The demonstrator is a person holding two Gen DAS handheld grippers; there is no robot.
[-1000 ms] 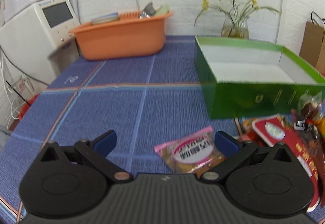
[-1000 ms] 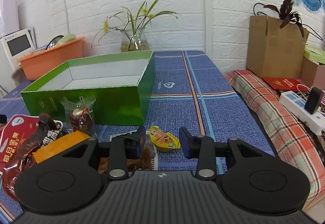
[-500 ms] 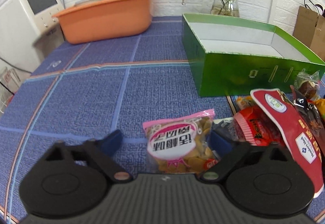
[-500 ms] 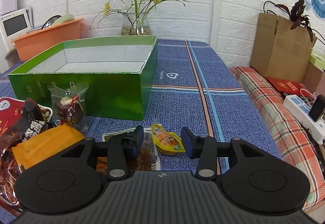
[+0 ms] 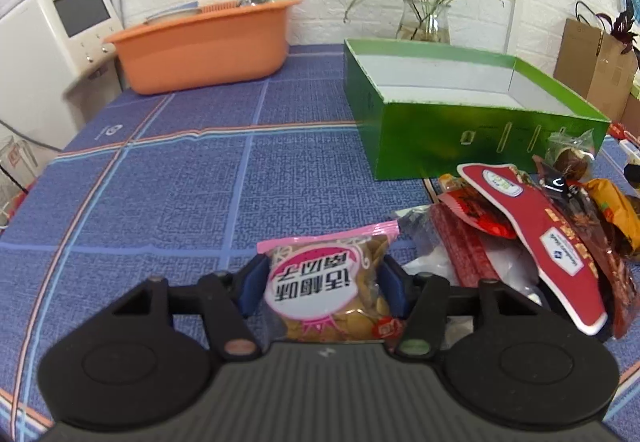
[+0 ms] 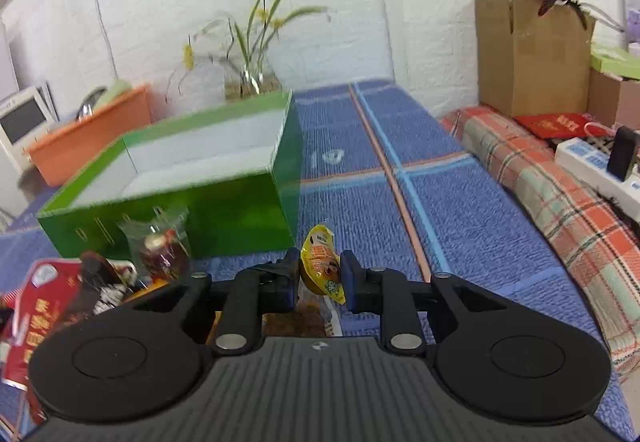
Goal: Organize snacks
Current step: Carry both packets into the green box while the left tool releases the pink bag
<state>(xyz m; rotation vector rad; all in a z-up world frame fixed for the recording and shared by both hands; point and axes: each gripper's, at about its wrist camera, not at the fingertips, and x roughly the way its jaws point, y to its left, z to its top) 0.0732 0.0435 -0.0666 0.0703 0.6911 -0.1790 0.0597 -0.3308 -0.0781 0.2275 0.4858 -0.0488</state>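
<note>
Pads of the left hand-held gripper [image 5: 322,284] have just closed on the pink crisp packet [image 5: 332,286], the right hand-held gripper [image 6: 320,274] on the yellow sachet [image 6: 322,268], open green cardboard box [image 5: 472,139] ahead.

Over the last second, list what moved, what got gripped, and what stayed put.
The left gripper advanced onto the pink snack bag; its jaws have just been closing and now clamp it. The right gripper has just been closing on the small yellow packet, now pinched upright. The green box, still empty, and the snack pile stayed put.
</note>
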